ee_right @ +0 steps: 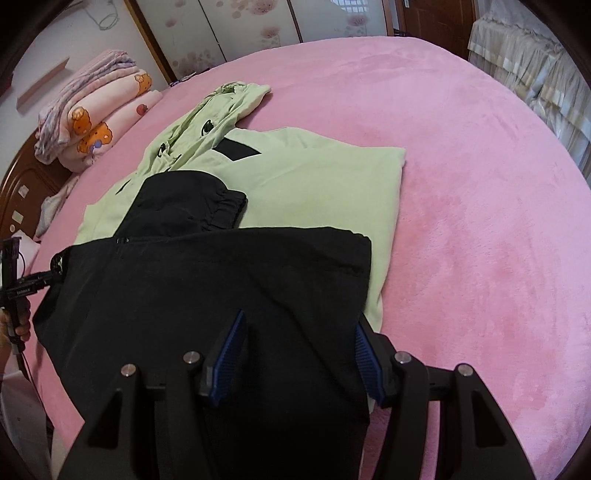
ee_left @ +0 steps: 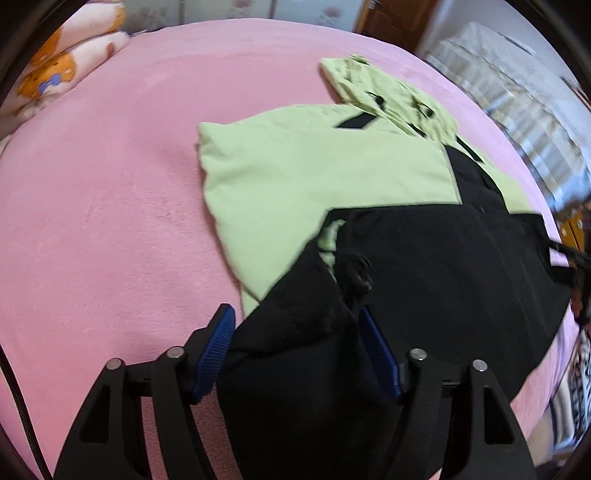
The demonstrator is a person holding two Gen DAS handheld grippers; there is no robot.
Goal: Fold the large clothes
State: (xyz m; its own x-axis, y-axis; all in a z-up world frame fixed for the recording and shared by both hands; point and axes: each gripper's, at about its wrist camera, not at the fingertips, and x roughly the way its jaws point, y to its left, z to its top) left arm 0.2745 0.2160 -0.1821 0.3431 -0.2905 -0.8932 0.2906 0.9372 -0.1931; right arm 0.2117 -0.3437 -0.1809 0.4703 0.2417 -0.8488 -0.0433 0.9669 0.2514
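Note:
A lime-green and black hooded jacket (ee_left: 314, 177) lies on the pink bed. Its hood (ee_right: 221, 103) is at the far end and a black sleeve (ee_right: 192, 206) is folded across the green body (ee_right: 314, 177). The black lower half (ee_right: 221, 280) is doubled up over the green part. My left gripper (ee_left: 295, 310) has a thick bunch of this black cloth (ee_left: 295, 369) filling its wide jaws and touching both blue pads. My right gripper (ee_right: 300, 317) holds the black hem the same way, with its right pad (ee_right: 365, 354) at the cloth's edge. A hand (ee_right: 18, 328) grips the left tool at the far left.
The pink plush bed cover (ee_left: 110, 221) spreads wide on both sides of the jacket. Folded bear-print quilts (ee_right: 96, 122) are stacked at the head end by a wooden headboard (ee_right: 22, 192). Floral wardrobe doors (ee_right: 240, 33) and a draped pale cloth (ee_right: 535, 74) stand beyond the bed.

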